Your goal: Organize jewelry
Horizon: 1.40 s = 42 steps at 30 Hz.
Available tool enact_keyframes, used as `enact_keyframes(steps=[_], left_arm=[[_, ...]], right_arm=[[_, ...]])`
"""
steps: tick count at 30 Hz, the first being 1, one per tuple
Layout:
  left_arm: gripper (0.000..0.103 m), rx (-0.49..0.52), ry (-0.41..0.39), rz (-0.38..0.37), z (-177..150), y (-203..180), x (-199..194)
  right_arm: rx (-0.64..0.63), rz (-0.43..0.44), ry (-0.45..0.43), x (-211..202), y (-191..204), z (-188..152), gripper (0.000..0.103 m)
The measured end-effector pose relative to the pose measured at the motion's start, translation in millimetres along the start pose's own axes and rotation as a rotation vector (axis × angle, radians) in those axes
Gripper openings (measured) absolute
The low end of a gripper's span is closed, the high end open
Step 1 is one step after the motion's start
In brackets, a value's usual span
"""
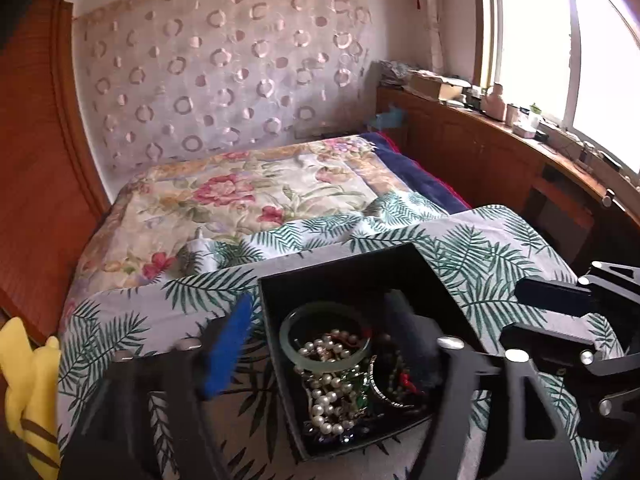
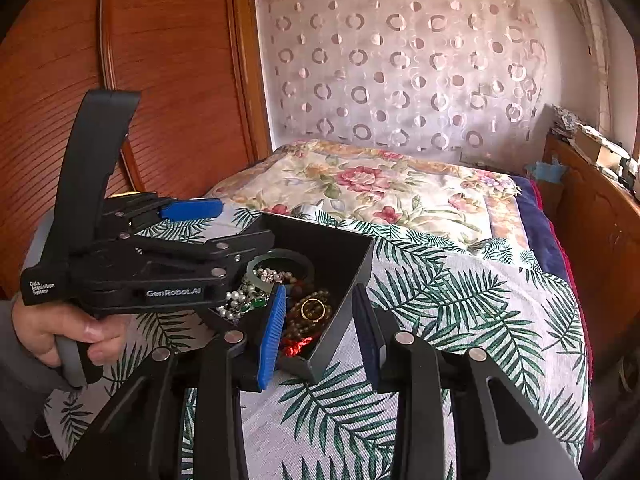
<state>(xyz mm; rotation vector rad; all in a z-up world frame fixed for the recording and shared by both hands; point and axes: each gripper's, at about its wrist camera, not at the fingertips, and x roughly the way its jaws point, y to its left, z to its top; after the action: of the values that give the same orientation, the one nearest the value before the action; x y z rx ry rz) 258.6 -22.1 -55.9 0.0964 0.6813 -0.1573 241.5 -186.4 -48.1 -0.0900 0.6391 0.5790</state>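
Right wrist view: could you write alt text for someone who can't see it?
An open black box of tangled jewelry, with pearls, a green bangle and a gold ring, sits on a leaf-print cloth. The right gripper straddles the box's near corner, open, while a hand holds the left gripper beside it.

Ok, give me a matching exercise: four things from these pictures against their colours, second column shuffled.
Things:
1. bangle
2. box
3. ring
4. cord

Colours:
a. red
b. pale green
c. gold
d. black

Pairs: 1-b, 2-d, 3-c, 4-a
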Motion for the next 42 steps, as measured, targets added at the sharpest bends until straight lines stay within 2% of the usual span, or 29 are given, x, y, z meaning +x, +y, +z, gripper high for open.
enact_keyframes(steps=[1,3,5,8,10,16,18,21,24,31,42], left_arm=[[0.073,0.000,-0.003,0.001,-1,1,-2],[0.084,-0.008,-0.012,0.015,-4,3,-7],[0.086,-0.010,-0.030,0.023,-7,5,-15],[0.095,-0.013,-0.053,0.035,-14,6,-31],[0.095,-0.018,-0.075,0.040,-21,7,-44],[0.095,-0.022,-0.109,0.055,-43,4,-80],[0.095,-0.036,-0.121,0.063,-50,5,-92],[0.095,-0.060,-0.133,0.076,-58,6,-110],[0.095,-0.091,-0.152,0.099,-63,10,-126],[0.095,-0.117,-0.170,0.129,-78,17,-153],[0.095,-0.090,-0.172,0.148,-97,6,-165]], right_arm=[[0.000,-0.002,-0.004,-2,1,-1,0.037],[-0.001,-0.007,-0.011,-5,2,-3,0.037],[0.002,-0.013,-0.020,-10,4,-4,0.037],[0.009,-0.026,-0.029,-15,5,-7,0.044],[0.018,-0.037,-0.035,-20,8,-10,0.047],[0.037,-0.058,-0.076,-36,18,-17,0.071],[0.043,-0.082,-0.105,-46,24,-19,0.086],[0.056,-0.091,-0.142,-59,28,-23,0.097],[0.065,-0.107,-0.171,-74,34,-26,0.100],[0.099,-0.145,-0.221,-106,39,-41,0.100],[0.120,-0.169,-0.227,-117,39,-56,0.100]])
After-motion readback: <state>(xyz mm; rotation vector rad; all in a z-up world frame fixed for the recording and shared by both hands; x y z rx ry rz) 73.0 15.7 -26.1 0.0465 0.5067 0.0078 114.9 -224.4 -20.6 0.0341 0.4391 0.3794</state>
